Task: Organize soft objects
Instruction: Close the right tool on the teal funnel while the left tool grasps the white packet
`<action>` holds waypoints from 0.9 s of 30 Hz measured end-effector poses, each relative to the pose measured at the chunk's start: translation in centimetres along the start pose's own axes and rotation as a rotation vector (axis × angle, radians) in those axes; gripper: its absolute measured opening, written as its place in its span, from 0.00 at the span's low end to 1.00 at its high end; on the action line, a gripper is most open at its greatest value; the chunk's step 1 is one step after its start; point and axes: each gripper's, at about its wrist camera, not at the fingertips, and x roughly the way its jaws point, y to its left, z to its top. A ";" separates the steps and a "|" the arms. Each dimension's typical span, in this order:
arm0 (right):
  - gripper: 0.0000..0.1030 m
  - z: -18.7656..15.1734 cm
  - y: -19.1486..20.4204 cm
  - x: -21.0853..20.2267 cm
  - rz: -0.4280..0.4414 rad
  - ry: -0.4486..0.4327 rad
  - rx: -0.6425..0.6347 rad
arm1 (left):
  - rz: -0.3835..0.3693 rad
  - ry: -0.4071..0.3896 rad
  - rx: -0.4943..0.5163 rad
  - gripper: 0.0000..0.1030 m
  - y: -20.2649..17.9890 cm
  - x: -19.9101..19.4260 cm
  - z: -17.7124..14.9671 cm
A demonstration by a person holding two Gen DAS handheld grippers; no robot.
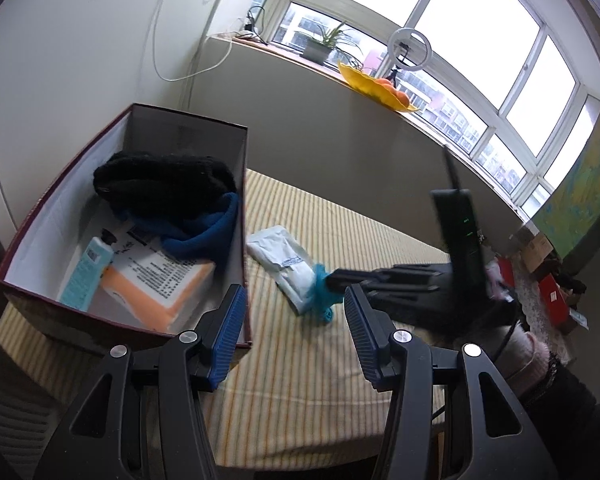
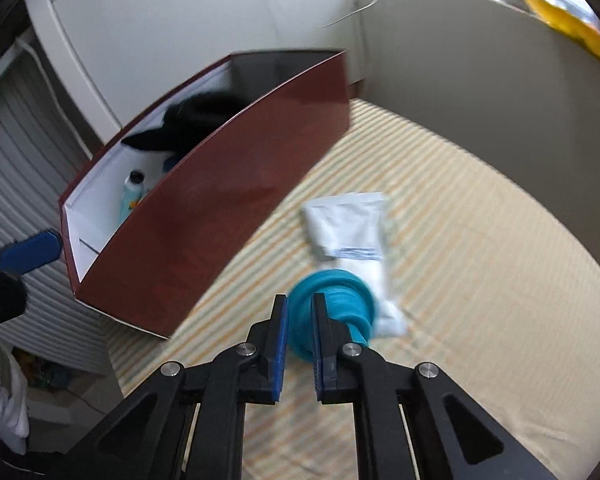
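A dark red box stands on the striped tablecloth, holding a black knit hat, a blue cloth, a light blue tube and an orange-white package. A white packet lies right of the box. My right gripper is shut on a teal soft object at the packet's near end. My left gripper is open and empty, above the box's near right corner.
A striped cloth covers the table. A grey wall ledge runs behind, with a plant, a yellow fruit dish and a ring light. Red boxes and clutter sit far right. A radiator is at the left.
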 end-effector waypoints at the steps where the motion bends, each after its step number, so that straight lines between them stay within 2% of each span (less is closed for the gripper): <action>1: 0.08 -0.2 -0.6 -0.6 -0.015 -0.006 0.009 | -0.005 0.002 0.007 0.49 -0.3 0.2 0.0; 5: 0.09 -1.2 -3.2 -2.4 -0.032 -0.014 0.054 | -0.015 0.015 0.037 0.49 -1.7 1.0 0.2; 7: 0.09 -2.1 -4.5 -2.7 -0.077 0.004 0.064 | -0.017 0.025 0.057 0.49 -2.6 1.7 0.4; 10: 0.09 -3.6 -6.6 -2.7 -0.087 0.030 0.112 | -0.008 0.041 0.088 0.49 -3.7 2.9 0.6; 14: 0.12 -5.2 -8.9 -4.2 -0.083 -0.008 0.184 | -0.002 0.080 0.097 0.49 -4.6 4.9 0.8; 16: 0.18 -5.3 -9.2 -4.9 -0.092 -0.033 0.186 | -0.004 0.108 0.087 0.49 -5.1 6.2 0.8; 18: 0.48 -5.3 -9.6 -5.4 -0.110 -0.053 0.186 | 0.009 0.148 0.091 0.55 -5.6 7.9 0.7; 19: 0.53 -5.2 -9.8 -5.6 -0.110 -0.061 0.192 | 0.015 0.161 0.096 0.57 -5.9 8.6 0.6; 23: 0.55 -5.4 -11.1 -5.7 -0.055 -0.083 0.260 | 0.065 0.214 0.104 0.59 -6.5 11.7 0.6; 27: 0.59 -5.6 -11.4 -4.9 -0.085 -0.078 0.249 | 0.133 0.240 0.074 0.60 -6.1 13.9 1.1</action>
